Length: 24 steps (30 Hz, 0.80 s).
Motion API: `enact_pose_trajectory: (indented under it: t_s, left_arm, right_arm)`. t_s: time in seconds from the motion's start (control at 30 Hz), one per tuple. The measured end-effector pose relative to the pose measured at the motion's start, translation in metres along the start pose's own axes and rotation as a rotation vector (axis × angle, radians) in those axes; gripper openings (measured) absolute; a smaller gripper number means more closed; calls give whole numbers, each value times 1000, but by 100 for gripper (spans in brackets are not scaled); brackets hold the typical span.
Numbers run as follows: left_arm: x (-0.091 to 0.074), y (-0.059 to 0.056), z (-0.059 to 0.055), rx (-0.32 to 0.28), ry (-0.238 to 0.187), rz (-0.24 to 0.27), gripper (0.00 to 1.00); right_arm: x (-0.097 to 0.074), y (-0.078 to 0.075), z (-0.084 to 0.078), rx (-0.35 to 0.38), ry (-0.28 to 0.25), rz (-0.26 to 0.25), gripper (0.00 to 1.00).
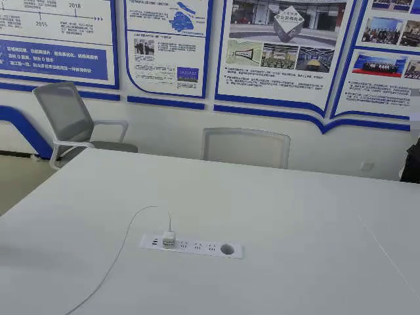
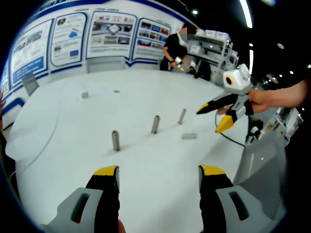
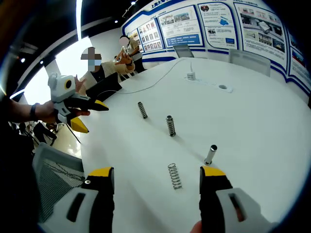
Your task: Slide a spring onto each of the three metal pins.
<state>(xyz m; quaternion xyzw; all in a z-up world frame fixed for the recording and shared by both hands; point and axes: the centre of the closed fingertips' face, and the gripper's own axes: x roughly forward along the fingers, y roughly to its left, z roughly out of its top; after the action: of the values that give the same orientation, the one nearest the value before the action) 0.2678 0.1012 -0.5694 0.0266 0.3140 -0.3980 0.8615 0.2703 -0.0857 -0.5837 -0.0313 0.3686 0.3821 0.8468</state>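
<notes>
Springs sat on far pin and middle pin; near pin stood bare beside loose spring. Left gripper and right gripper gaped wide, empty.

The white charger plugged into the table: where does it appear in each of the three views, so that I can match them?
Head view: the charger sits low, left of centre, on the socket strip.
Left gripper view: the charger is upper left, far beyond the pins.
Right gripper view: the charger is in the upper part, right of centre, behind the pins.
Shared landmark: the round hole beside it in the table.
</notes>
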Motion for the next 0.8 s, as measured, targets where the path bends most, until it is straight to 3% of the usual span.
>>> enact_pose_trajectory:
  t_s: [0.8]
  left_arm:
    - [22, -19, 6, 40, 29, -48, 70]
  right_arm:
    - [-15, -1, -24, 31, 13, -16, 78]
